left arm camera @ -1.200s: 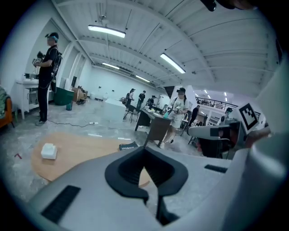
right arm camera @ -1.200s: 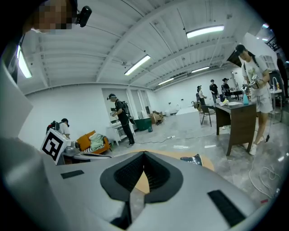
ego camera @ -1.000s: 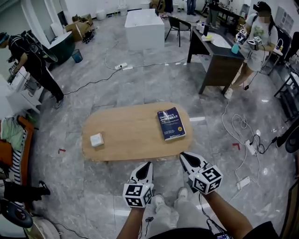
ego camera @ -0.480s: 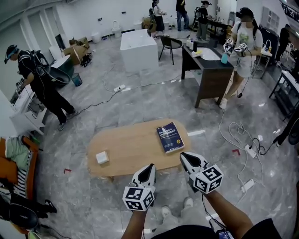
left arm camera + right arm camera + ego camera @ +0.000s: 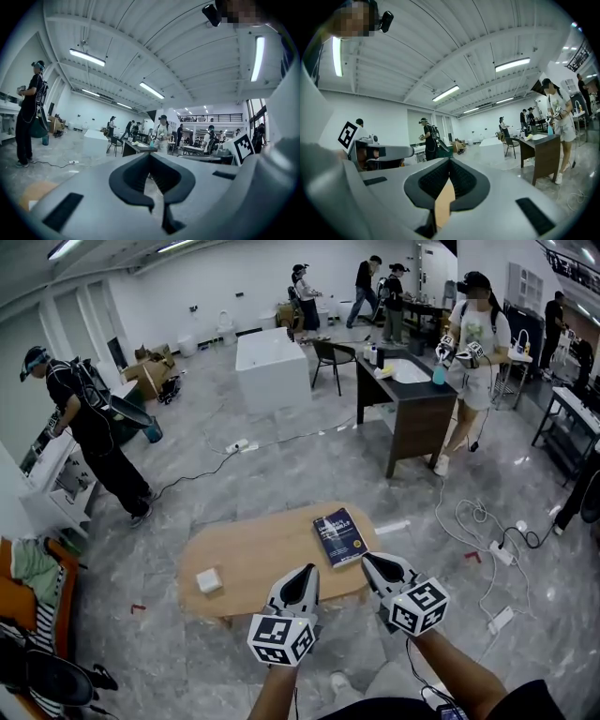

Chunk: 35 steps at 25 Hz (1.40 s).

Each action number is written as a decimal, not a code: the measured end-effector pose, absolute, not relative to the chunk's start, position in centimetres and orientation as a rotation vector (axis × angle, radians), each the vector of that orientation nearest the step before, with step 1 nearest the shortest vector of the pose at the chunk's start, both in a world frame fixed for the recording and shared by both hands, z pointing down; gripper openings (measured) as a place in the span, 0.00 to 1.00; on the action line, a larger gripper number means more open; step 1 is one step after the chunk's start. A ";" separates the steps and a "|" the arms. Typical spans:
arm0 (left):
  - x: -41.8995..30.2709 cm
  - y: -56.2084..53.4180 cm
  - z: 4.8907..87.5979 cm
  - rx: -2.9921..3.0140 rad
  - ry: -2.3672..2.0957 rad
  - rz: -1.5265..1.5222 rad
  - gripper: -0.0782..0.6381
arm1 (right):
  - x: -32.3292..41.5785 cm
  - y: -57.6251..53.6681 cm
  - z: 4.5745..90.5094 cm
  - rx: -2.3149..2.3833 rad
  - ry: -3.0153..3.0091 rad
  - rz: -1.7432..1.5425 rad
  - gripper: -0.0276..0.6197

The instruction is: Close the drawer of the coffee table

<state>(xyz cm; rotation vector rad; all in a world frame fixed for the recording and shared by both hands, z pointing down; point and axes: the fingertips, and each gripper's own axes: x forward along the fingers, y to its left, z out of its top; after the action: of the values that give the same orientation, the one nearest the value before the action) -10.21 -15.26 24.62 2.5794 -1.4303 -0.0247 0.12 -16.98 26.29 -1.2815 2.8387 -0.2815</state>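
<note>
The oval wooden coffee table (image 5: 272, 554) stands on the grey floor just beyond both grippers. No drawer shows on it from the head view. A dark blue book (image 5: 338, 536) lies at its right end and a small white box (image 5: 208, 580) at its left end. My left gripper (image 5: 307, 570) hangs over the table's near edge, shut and holding nothing. To its right, my right gripper (image 5: 368, 559) is also shut and empty, close to the book's near corner. In the right gripper view a tan strip of the table (image 5: 443, 206) shows between the jaws.
A dark desk (image 5: 412, 399) with a person (image 5: 472, 352) beside it stands at the back right. Cables and power strips (image 5: 497, 554) lie on the floor at the right. Farther back stands a white block (image 5: 272, 367). Another person (image 5: 89, 432) stands at the left.
The head view has tilted up and drawn back, so the table sits lower and smaller and more of the room shows. Both grippers stay shut at about the same spot in the frame.
</note>
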 end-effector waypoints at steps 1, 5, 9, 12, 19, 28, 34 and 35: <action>-10.1 -15.4 24.5 2.582 -1.430 -0.027 0.11 | 0.2 -17.1 26.2 -1.283 2.834 -0.282 0.06; -10.0 -15.7 23.8 2.595 -1.427 -0.020 0.11 | 0.0 -17.4 25.5 -1.277 2.811 -0.279 0.06; -9.5 -15.8 23.1 2.599 -1.433 -0.021 0.11 | 0.3 -17.5 24.8 -1.262 2.799 -0.261 0.06; -8.5 -15.6 22.7 2.612 -1.428 -0.015 0.11 | 1.2 -17.3 24.2 -1.262 2.786 -0.247 0.06; -6.0 -14.4 20.8 2.633 -1.429 -0.046 0.11 | 3.5 -15.9 22.4 -1.262 2.780 -0.211 0.06; -3.2 -11.4 18.0 2.655 -1.452 -0.093 0.11 | 6.8 -12.5 19.8 -1.251 2.776 -0.152 0.06; -0.6 -9.4 17.6 2.667 -1.448 -0.121 0.11 | 9.9 -10.1 19.5 -1.266 2.758 -0.127 0.06; -0.2 -9.1 17.5 2.669 -1.448 -0.124 0.11 | 10.4 -9.6 19.3 -1.268 2.754 -0.121 0.06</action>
<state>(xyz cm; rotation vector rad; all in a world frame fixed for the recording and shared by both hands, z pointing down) -0.23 -9.07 17.48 2.6689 -1.4480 -0.1241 10.38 -9.65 19.31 -1.2679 2.7536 -0.1207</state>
